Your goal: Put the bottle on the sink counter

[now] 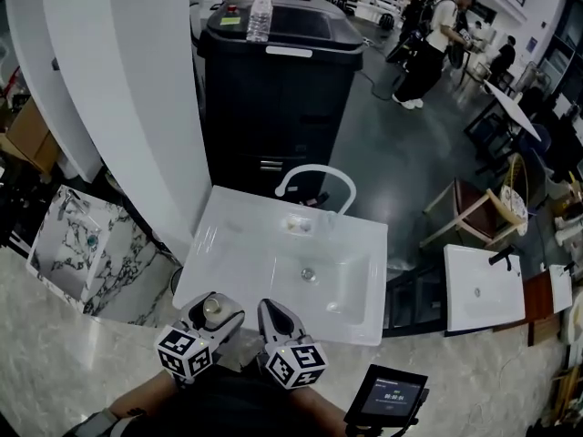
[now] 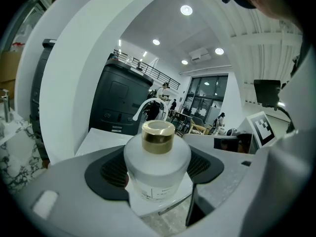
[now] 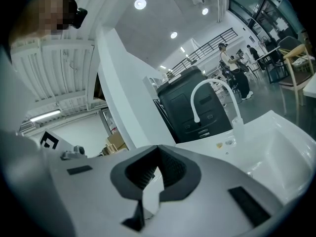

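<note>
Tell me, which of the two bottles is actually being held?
The squat frosted bottle with the gold cap, clamped in the left hand-held gripper. The other, a tall clear plastic bottle, stands free on the black cabinet beyond the sink.

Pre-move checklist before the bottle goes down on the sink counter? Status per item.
1. Grip: left gripper clamps bottle, a pad on each side: ok.
2. Upright, gold cap on: ok.
3. Other hand: right gripper shut, empty: ok.
4. Landing spot: bare sink counter left of basin: ok.
5. Spot clear of faucet: ok.
6. Base clear of the counter's near edge: cannot tell.
</note>
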Demonstrator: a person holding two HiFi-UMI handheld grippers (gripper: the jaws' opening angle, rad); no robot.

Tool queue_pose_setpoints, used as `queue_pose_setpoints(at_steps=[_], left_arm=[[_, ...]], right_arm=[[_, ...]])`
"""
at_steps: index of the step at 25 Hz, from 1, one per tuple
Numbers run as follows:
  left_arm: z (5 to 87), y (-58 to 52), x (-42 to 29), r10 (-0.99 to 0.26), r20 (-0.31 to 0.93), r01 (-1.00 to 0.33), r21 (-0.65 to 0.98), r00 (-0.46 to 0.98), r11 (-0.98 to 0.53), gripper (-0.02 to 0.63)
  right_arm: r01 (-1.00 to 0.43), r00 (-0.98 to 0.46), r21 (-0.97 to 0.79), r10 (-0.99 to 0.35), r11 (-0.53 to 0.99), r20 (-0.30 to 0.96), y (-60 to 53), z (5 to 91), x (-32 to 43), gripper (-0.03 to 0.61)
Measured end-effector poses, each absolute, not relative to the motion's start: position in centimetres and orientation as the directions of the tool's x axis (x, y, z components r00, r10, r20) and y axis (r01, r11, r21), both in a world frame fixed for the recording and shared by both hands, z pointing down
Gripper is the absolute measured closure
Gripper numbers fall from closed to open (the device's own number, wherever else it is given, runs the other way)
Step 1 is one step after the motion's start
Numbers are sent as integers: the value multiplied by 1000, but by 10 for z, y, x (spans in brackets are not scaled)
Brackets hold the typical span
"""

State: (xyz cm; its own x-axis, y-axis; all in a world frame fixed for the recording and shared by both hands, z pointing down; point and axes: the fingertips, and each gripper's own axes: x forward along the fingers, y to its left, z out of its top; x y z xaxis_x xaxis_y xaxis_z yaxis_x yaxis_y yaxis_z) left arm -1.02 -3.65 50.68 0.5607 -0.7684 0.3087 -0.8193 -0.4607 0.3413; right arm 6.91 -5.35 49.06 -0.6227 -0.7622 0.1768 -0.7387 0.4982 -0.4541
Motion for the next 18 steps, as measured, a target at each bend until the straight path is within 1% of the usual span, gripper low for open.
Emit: queue_pose_setpoints(at_steps=[11, 18], left_arm=[[516, -54, -7, -756, 349, -827, 336, 554, -450, 275], [514, -83, -12, -729, 336, -798, 348, 596, -492, 275]], right_arm=[[-726, -626, -495, -757, 478, 187, -73, 504, 73, 583], [-767, -570, -480, -797, 427, 202, -96, 500, 75, 583]])
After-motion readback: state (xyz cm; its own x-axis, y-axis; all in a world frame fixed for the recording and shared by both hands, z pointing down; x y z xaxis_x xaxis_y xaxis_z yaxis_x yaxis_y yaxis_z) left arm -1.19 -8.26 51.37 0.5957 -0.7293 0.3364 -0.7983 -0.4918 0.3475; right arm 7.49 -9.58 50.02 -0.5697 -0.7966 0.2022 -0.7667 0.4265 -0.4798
